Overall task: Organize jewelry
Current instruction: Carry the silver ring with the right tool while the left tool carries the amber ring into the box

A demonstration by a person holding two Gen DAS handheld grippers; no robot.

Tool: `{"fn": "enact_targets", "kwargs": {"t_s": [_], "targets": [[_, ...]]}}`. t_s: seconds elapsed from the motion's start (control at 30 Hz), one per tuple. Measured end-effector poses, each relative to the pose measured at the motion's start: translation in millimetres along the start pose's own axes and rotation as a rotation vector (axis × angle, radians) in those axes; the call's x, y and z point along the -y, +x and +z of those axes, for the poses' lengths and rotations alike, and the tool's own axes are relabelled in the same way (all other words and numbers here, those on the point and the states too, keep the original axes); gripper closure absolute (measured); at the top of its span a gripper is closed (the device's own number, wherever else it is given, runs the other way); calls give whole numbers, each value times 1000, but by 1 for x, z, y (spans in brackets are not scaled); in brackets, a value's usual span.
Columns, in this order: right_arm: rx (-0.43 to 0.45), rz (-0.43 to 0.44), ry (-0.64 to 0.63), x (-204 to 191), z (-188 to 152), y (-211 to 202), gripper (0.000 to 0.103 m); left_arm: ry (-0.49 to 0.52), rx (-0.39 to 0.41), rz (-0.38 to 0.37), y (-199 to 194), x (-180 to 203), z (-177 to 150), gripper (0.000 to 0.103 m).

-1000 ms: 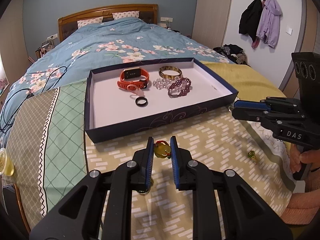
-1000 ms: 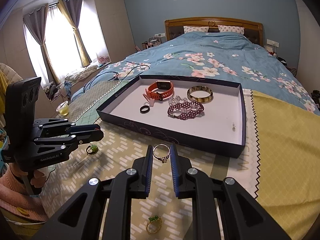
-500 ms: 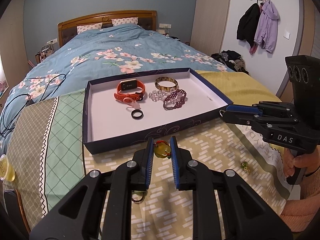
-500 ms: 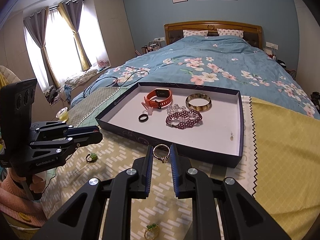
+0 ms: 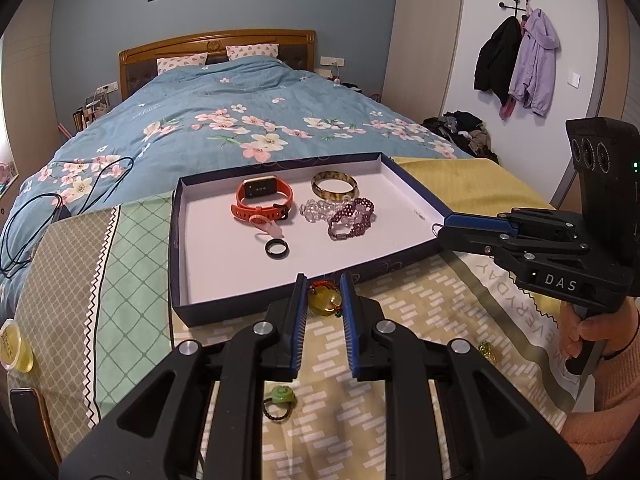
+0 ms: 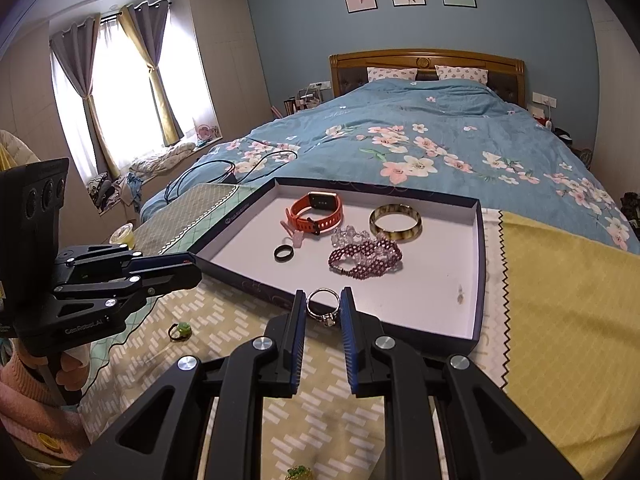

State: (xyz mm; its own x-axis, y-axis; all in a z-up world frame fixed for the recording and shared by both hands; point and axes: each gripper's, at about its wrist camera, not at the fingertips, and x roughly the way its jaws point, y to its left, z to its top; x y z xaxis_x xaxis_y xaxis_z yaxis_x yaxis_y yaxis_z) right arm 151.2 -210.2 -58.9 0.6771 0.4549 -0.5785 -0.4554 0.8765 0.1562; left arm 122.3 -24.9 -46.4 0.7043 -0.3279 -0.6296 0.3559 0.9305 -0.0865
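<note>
A dark blue box lid (image 5: 176, 240) (image 6: 478, 264) lies on the bed as a tray, holding an orange watch (image 5: 262, 196), a tortoiseshell bangle (image 5: 334, 184), a clear and a maroon bead bracelet (image 5: 352, 216) and a black ring (image 5: 277, 248). My left gripper (image 5: 323, 300) is shut on a yellow pendant with a red cord (image 5: 325, 300), held just before the lid's near wall. My right gripper (image 6: 323, 308) is shut on a silver ring (image 6: 322, 306), over the lid's near edge. Each gripper shows in the other's view: right gripper (image 5: 448, 226), left gripper (image 6: 192, 268).
Loose pieces lie on the patterned cloth: a green ring (image 5: 280, 396) under my left gripper, a small green piece (image 5: 486, 348), another green ring (image 6: 180, 330) and one at the bottom edge (image 6: 298, 472). A black cable (image 5: 36, 208) lies on the floral duvet.
Both grippers have lifted slightly with their pieces still held, and the box lid now sits lower and nearer in both views. The right gripper's tip has come over the lid's near corner.
</note>
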Motion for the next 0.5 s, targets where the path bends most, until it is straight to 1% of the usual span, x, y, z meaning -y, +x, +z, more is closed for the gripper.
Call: {"fn": "enact_targets", "kwargs": {"t_s": [0.5], "targets": [[10, -11, -14, 4, 17, 10, 88, -16, 26, 1, 5, -9, 16, 86]]}}
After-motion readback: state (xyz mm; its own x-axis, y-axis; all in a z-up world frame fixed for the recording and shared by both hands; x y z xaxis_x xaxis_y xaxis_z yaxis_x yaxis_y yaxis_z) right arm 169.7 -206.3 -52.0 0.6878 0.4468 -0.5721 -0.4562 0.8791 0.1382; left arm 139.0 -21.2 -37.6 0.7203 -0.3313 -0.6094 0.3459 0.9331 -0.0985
